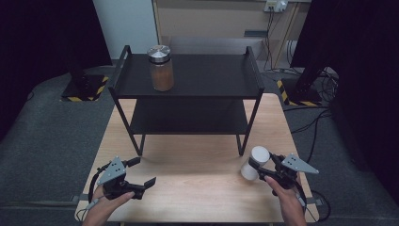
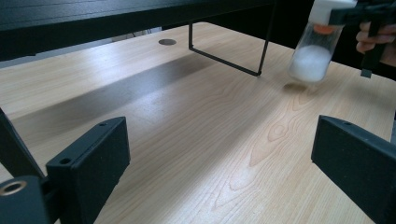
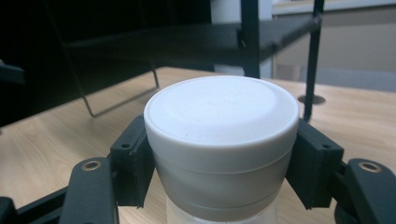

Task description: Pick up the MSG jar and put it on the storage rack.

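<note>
One jar in hand, one tool idle.
My right tool [image 1: 261, 166] clamps the white-lidded jar [image 1: 254, 162] by its cap near the desk's [image 1: 197, 188] right edge, tilted for lifting; my left tool [image 1: 141, 174] waits wide open.

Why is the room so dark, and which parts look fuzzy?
High view: light falls mostly on the wooden table, its surroundings dark. Left gripper view: the shelf rack casts a broad shadow across the wood. Right gripper view: the white lid is sharp, the rack behind it soft and dim.
</note>
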A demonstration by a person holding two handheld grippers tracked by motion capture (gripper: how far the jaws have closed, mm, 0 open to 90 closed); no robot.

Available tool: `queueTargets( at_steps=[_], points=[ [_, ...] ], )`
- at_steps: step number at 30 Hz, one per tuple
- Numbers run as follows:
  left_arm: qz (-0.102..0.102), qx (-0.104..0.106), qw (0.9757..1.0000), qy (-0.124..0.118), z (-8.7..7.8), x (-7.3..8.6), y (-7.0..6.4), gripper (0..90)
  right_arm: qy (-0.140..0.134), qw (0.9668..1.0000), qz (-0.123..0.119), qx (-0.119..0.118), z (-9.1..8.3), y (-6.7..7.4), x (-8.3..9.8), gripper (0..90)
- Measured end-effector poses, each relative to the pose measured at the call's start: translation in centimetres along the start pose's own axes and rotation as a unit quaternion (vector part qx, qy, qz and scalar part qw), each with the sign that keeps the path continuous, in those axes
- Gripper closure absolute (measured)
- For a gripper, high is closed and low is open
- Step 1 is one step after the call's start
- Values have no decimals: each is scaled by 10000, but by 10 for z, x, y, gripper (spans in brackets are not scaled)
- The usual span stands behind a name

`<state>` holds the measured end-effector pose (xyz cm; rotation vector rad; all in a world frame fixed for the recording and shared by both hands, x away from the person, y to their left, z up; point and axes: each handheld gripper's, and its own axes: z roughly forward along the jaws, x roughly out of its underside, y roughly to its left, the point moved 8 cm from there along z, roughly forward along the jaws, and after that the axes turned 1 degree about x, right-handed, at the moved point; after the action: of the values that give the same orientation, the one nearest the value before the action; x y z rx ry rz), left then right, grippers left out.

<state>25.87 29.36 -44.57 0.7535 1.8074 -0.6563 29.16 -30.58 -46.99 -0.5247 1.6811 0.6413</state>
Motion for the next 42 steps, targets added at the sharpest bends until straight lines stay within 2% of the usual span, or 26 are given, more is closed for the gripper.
queueTargets(
  at_steps=[7,15,28,37,42],
  points=[
    [22,24,10000,-3,0,-1,-2,30,-265,9994,-66,-215,-6,12,-22,342],
    [35,69,10000,-23,-1,-3,-3,30,-335,9980,-213,-485,-9,23,-46,342],
    [39,96,9999,-30,-3,-5,-3,29,-363,9932,-290,-1066,-12,31,-84,342],
    [34,89,10000,4,-3,-4,-3,29,-317,9912,-310,-1251,-11,37,-107,341],
    [0,84,10000,10,-4,-2,-1,29,-205,9903,-313,-1339,-8,38,-117,341]
  ],
)
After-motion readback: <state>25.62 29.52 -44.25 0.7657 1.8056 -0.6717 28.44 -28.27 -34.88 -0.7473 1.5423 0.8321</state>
